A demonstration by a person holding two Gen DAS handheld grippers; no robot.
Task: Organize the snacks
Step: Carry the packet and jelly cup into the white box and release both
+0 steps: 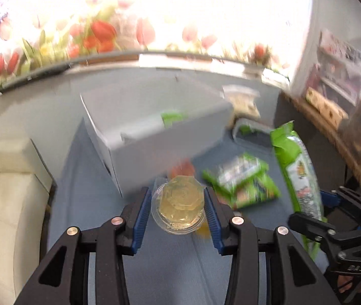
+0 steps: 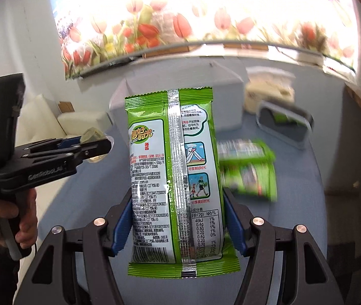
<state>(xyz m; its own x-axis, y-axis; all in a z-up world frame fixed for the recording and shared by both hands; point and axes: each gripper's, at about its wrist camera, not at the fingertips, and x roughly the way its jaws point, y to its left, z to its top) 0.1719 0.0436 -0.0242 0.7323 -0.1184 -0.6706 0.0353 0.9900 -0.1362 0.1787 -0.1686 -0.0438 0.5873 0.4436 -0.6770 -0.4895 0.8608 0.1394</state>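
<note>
Left wrist view: the left gripper (image 1: 178,209) is clamped on a clear jelly cup (image 1: 178,207), raised above the blue table (image 1: 91,190) before a grey box (image 1: 155,137); two green snack packets (image 1: 244,183) lie to the right. Right wrist view: the right gripper (image 2: 178,218) grips an upright green seaweed packet (image 2: 175,178) by its sides, with a dark container (image 2: 284,124) on the table beyond.

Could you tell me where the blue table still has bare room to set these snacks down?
Bare blue table lies left of the grey box and in front of it, below the jelly cup. Right of the box is crowded: loose green packets and a dark bin.
</note>
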